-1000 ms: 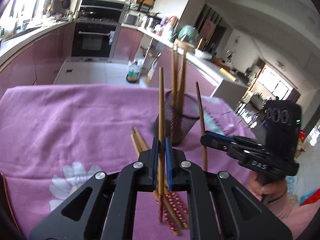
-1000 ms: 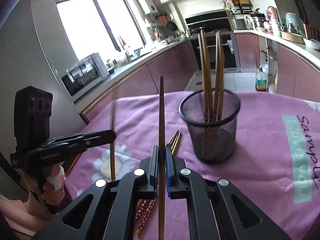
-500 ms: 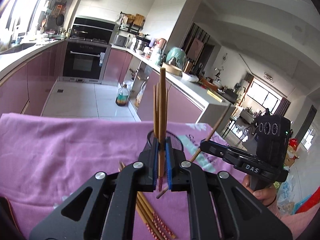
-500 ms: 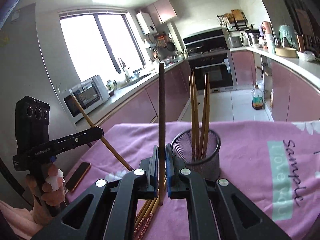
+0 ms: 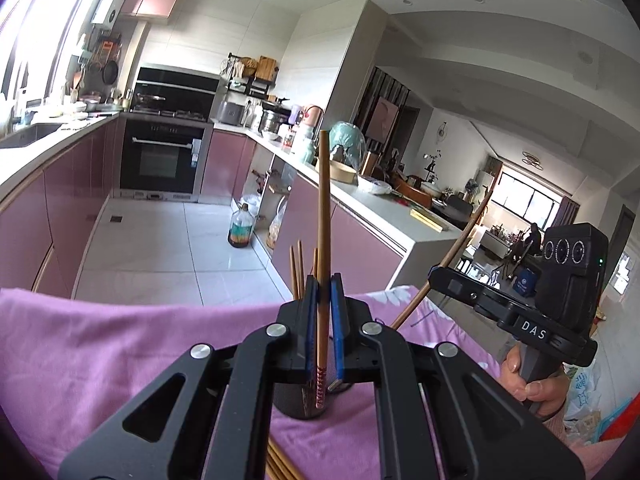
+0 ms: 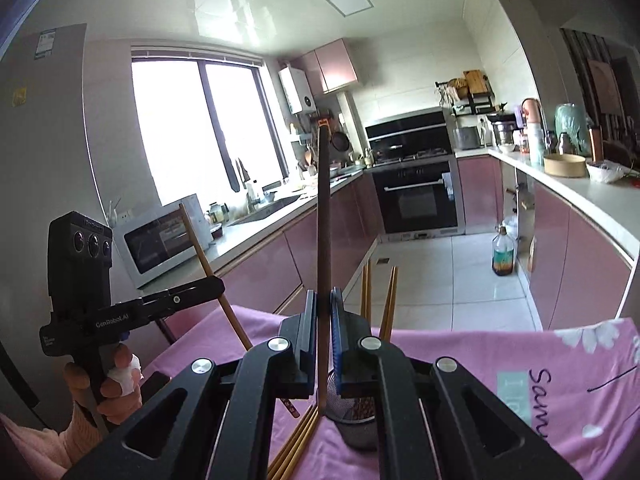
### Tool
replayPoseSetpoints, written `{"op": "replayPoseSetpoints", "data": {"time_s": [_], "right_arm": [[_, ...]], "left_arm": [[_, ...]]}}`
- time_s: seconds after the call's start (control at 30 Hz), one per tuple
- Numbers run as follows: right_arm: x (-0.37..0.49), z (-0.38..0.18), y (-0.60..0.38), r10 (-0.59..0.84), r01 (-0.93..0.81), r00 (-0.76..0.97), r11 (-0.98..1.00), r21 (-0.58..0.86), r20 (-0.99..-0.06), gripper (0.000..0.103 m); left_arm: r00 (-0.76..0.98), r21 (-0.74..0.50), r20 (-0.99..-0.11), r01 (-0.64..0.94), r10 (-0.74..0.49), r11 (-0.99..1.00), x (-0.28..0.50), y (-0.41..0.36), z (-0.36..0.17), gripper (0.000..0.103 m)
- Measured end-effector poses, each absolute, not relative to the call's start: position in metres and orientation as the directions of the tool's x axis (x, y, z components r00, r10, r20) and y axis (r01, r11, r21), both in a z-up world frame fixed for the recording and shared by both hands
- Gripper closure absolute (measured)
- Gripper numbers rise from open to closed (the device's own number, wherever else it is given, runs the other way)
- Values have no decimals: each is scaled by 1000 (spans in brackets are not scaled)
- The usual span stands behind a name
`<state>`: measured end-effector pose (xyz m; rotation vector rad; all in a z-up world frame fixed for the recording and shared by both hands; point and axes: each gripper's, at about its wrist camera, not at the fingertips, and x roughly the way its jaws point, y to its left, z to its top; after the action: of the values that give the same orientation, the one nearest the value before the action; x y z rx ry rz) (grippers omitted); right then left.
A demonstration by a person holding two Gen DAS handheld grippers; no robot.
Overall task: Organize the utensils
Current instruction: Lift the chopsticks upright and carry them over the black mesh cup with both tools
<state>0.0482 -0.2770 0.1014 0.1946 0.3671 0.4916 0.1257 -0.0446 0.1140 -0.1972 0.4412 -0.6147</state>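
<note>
In the left wrist view my left gripper (image 5: 323,280) is shut on a wooden chopstick (image 5: 323,216) that stands upright, its patterned end hanging over the black mesh cup (image 5: 298,406). My right gripper (image 5: 435,275) is at the right, shut on a slanted chopstick (image 5: 460,246). In the right wrist view the right gripper (image 6: 323,292) grips a dark upright chopstick (image 6: 323,216) just over the mesh cup (image 6: 356,420), which holds several chopsticks (image 6: 366,292). The left gripper (image 6: 218,282) is at the left with its chopstick (image 6: 202,252). Loose chopsticks (image 6: 296,444) lie on the cloth.
A purple flowered cloth (image 6: 460,356) covers the table, also seen as the cloth (image 5: 120,344). A dark flat object (image 6: 154,382) lies near the table's left edge. Beyond are pink kitchen cabinets, an oven (image 5: 162,160) and a bottle (image 5: 241,228) on the tiled floor.
Both grippers have risen with their chopsticks, whose lower ends are off the cloth. The views have tilted up, and the mesh cup now sits low behind the jaws.
</note>
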Motion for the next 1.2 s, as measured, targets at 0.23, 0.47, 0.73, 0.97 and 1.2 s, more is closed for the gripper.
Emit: {"op": "replayPoseSetpoints", "data": {"time_s": [0.23, 0.47, 0.73, 0.97, 1.2], "right_arm": [[63, 103, -278, 454, -396, 837, 888, 235, -304, 98], [79, 88, -272, 419, -365, 830, 907, 209, -368, 98], [90, 68, -264, 400, -350, 798, 917, 193, -450, 98], [101, 56, -259, 381, -338, 751, 923, 181, -539, 98], [118, 42, -252, 368, -323, 714, 928, 185, -596, 97]], "left_arm": [[736, -287, -352, 503, -578, 815, 140, -61, 119, 96], [722, -248, -413, 496, -554, 832, 152, -80, 102, 96], [685, -177, -503, 515, -527, 839, 164, -97, 75, 96], [632, -136, -580, 547, -514, 826, 178, -104, 55, 96], [578, -166, -632, 550, -516, 819, 201, -108, 43, 96]]}}
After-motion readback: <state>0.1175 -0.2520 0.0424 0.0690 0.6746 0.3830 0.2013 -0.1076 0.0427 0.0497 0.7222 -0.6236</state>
